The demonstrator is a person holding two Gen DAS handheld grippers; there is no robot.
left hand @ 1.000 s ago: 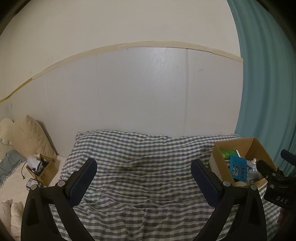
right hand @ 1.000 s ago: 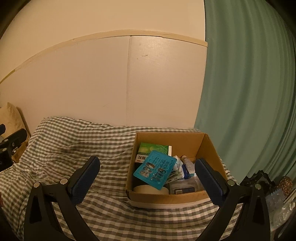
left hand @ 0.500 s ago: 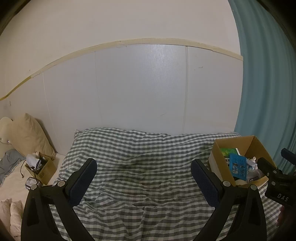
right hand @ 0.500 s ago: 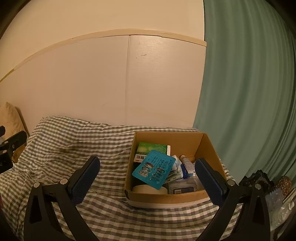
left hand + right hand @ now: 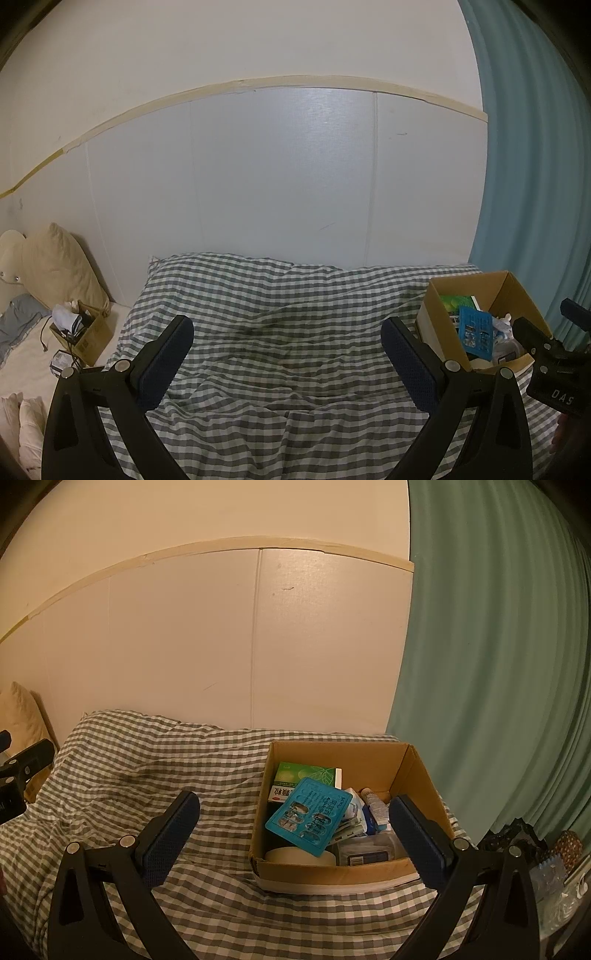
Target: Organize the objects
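Right wrist view: right gripper (image 5: 293, 825) jaws wide, empty, facing cardboard box (image 5: 332, 873) of clutter | left gripper (image 5: 286, 354) jaws wide, empty over bed (image 5: 280, 317), likely sorting space

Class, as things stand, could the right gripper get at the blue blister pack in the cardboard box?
Probably yes. The right gripper is open and empty, the cardboard box has no lid, and the blue blister pack lies on top of the other contents, uncovered.

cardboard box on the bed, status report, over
Left claw open, empty, over checked duvet. Right claw open, empty, facing cardboard box. Blue blister pack on top. Nothing blocking.
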